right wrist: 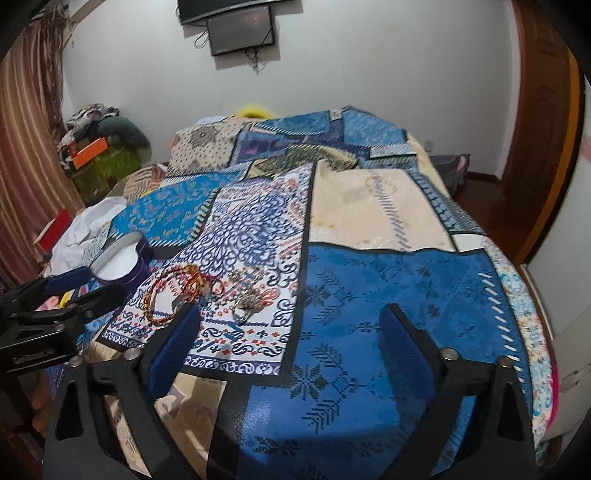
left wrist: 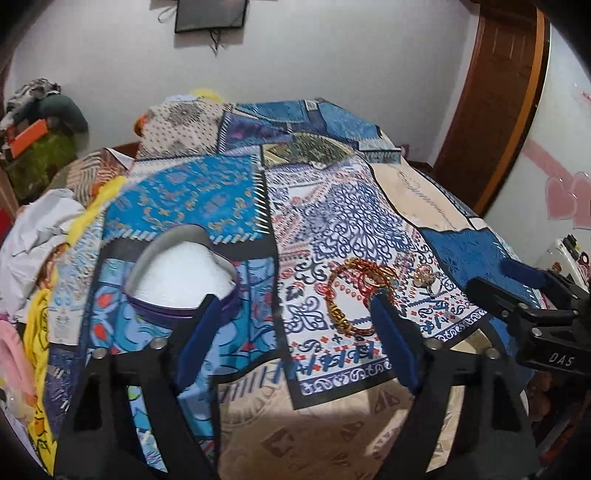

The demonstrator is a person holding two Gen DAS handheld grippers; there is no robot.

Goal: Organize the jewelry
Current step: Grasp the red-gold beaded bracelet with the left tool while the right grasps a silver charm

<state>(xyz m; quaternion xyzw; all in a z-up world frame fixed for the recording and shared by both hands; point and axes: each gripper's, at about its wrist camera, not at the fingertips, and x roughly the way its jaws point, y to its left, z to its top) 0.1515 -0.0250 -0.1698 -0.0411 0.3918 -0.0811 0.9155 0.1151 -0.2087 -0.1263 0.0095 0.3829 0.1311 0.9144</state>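
A heart-shaped purple box point(left wrist: 181, 277) with a white lining lies open on the patchwork bedspread; it also shows in the right wrist view point(right wrist: 122, 264). A red and gold beaded bracelet point(left wrist: 347, 291) lies to its right, with a small silver ring and charm point(left wrist: 424, 277) beyond it. In the right wrist view the bracelet point(right wrist: 166, 295) and the silver pieces point(right wrist: 247, 299) lie left of centre. My left gripper point(left wrist: 295, 302) is open and empty, its right finger beside the bracelet. My right gripper point(right wrist: 291, 328) is open and empty over a blue patch.
The patchwork bedspread point(right wrist: 369, 206) covers the bed. White and yellow cloths point(left wrist: 44, 229) lie at the left edge. A wooden door point(left wrist: 495, 92) stands at the right. A screen point(right wrist: 240, 33) hangs on the far wall. Piled clothes and boxes point(right wrist: 96, 140) sit far left.
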